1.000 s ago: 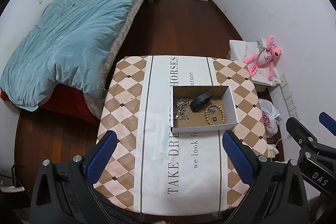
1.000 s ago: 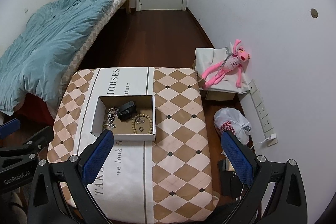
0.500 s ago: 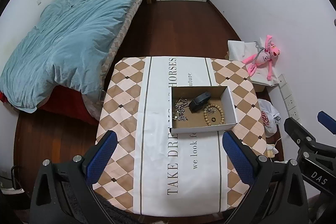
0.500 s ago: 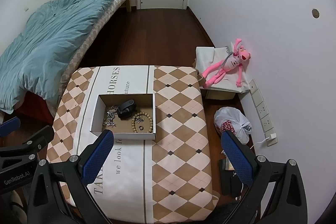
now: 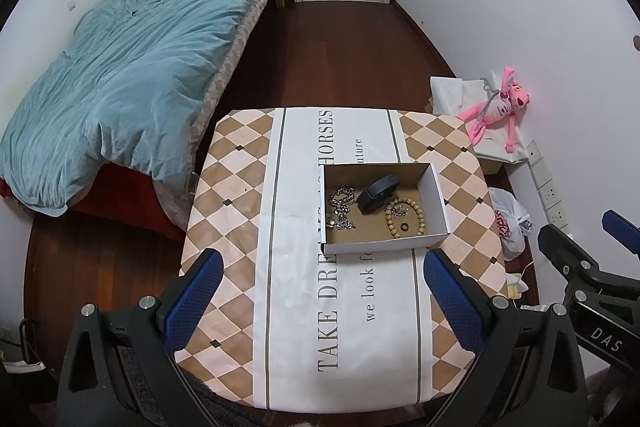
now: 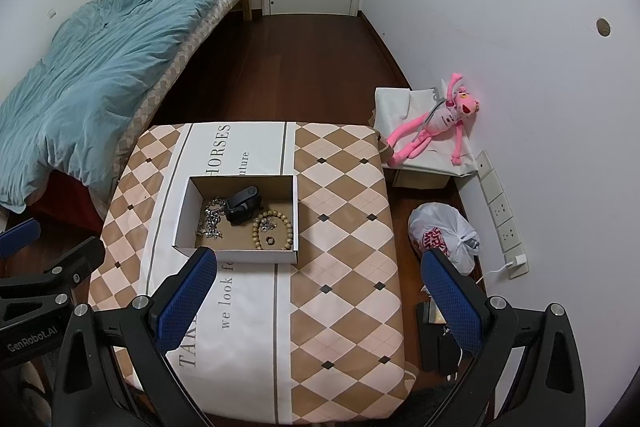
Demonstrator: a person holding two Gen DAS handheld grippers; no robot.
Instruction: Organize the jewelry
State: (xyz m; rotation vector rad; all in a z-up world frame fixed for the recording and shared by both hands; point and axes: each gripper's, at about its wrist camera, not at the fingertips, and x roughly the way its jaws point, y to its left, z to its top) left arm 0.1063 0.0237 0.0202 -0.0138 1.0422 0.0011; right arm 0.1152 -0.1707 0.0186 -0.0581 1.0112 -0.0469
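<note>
Both grippers are held high above the table [image 5: 240,195], angled down at it, side by side. The left gripper [image 5: 320,291] has its jaws spread wide and empty; the right gripper [image 6: 320,291] likewise stands released, nothing between its blue pads [image 6: 186,301].

The white cardboard box [image 5: 438,195] sits on the cloth's white centre band, right of the table's middle. Inside lie a silver chain [image 5: 341,207] at the left, a black band-like item [image 5: 377,194] in the middle, a wooden bead bracelet [image 5: 404,217] at the right, and a small dark ring [image 5: 404,226] within the bracelet's loop.

Against the frames of one second ago, both views have drifted slightly; the box contents lie unchanged and the jaw spread is the same.

The black item may be a watch or tracker; detail is too coarse to confirm. Something small and silvery lies on the bracelet, unidentifiable. The right gripper appears only partly at the left view's right edge, cut off.
</note>
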